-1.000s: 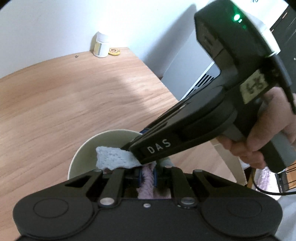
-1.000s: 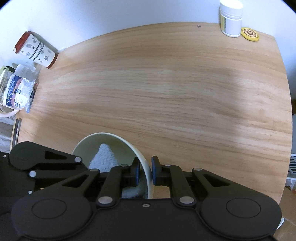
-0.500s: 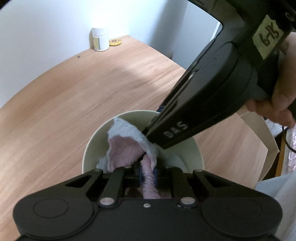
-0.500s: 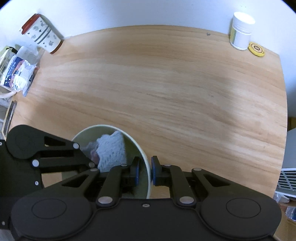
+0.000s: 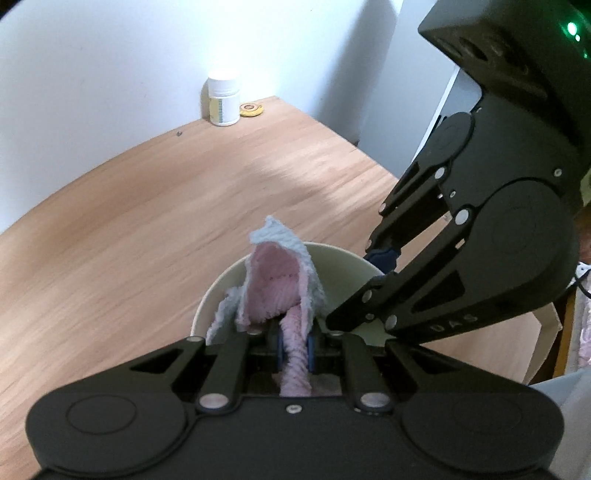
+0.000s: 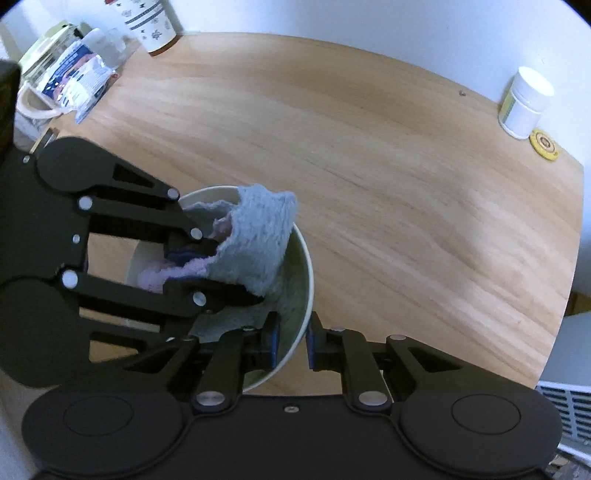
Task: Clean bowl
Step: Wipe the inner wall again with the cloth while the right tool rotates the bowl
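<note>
In the right wrist view, at the far left edge of the wooden table [image 6: 388,192], a clear plastic package [image 6: 79,79] is lying beside a patterned cup [image 6: 153,22] that is standing against the wall; nearer, the left gripper [image 6: 207,258] is reaching in from the left, its fingers clenched on a cloth [image 6: 255,243], blue-grey outside and pink inside, which is bunching up inside the bowl [image 6: 304,266] and rising above its far rim; the pale bowl is sitting on the table near the front edge, in the lower middle of this view; the right gripper [image 6: 291,341] is pinching the bowl's right wall, one blue pad inside and one outside, both pressing on the rim; to the far right, a white pill bottle [image 6: 524,105] is standing by the wall with a yellow disc [image 6: 543,144] just beside it.

In the left wrist view, the left gripper [image 5: 294,345] is squeezing a pink fold of the cloth [image 5: 275,284] between its pads; the bowl [image 5: 343,266] is sitting just beyond them; the right gripper [image 5: 384,258] is coming down from the upper right onto the bowl's right rim; far off, the pill bottle [image 5: 222,99] and disc [image 5: 251,109] are sitting at the table's [image 5: 147,229] back corner.
</note>
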The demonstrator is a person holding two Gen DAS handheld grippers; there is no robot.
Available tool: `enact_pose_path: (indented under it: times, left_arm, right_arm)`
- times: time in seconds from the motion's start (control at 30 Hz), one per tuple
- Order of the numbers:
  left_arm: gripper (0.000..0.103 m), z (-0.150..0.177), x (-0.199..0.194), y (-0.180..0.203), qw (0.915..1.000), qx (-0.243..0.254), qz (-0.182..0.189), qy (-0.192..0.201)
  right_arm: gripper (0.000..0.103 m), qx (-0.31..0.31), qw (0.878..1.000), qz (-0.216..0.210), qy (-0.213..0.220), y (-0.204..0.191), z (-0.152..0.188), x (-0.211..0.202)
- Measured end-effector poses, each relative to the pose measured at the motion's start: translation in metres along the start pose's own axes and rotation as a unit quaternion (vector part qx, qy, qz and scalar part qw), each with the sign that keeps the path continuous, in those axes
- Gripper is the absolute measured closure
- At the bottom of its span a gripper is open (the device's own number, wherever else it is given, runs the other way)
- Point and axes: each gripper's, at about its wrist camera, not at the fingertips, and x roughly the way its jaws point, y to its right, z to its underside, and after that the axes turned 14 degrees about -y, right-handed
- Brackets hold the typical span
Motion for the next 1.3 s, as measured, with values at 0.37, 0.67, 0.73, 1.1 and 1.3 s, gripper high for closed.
enact_pose_path:
  times: [0.37,0.67,0.73,1.1,1.3]
  left_arm:
    - [0.093,-0.011,-0.02,-0.013,0.9967,-0.042,0.059,0.036]
    - [0.093,-0.016,-0.028,-0.016,0.9909,-0.078,0.088,0.065]
    - [0.093,-0.017,-0.033,-0.018,0.9914,-0.076,0.081,0.07]
    - [0.093,-0.01,-0.031,-0.017,0.9953,-0.031,0.084,0.037]
    - [0.093,-0.006,-0.015,-0.016,0.9987,-0.01,0.049,-0.006]
  right_arm:
    - [0.079,-0.054,0.998,0.027,-0.003,-0.009,0.009,-0.001]
    - [0.075,-0.053,0.998,0.033,0.0,-0.013,0.012,0.001]
    - [0.076,-0.056,0.998,0.034,-0.001,-0.013,0.012,0.001]
    - [0.076,-0.06,0.998,0.036,-0.003,-0.018,0.015,0.003]
    - [0.076,-0.067,0.997,0.042,-0.006,-0.021,0.018,0.003]
